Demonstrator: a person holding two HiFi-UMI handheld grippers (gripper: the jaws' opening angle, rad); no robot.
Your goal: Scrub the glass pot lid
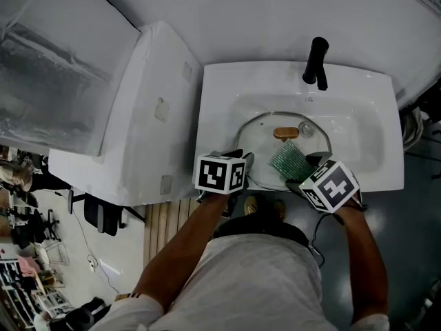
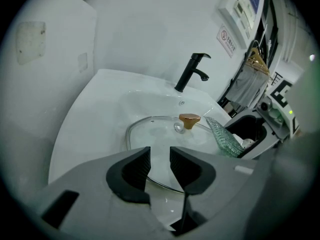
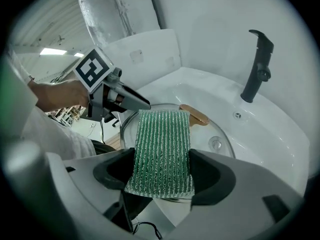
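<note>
A round clear glass pot lid [image 1: 265, 150] with a brown knob [image 1: 284, 132] is lying flat in the white sink basin [image 1: 358, 126]. The right tongs [image 3: 162, 173] are clenching a green ribbed scouring pad [image 3: 162, 139] over its near-right edge; the left tongs [image 2: 160, 160] are hanging released at its near-left rim.

A workshop-like test room: a white washbasin [image 1: 386, 116] with black tap [image 1: 317, 62], office chair [image 1: 103, 216] beside.

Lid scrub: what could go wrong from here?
1. The left gripper has its fingers apart at the rim of the glass lid, not clamped: the lid may slide in the sink once pressed.
2. The right gripper holds the green scouring pad by one end; its long free part may fold or pull out.
</note>
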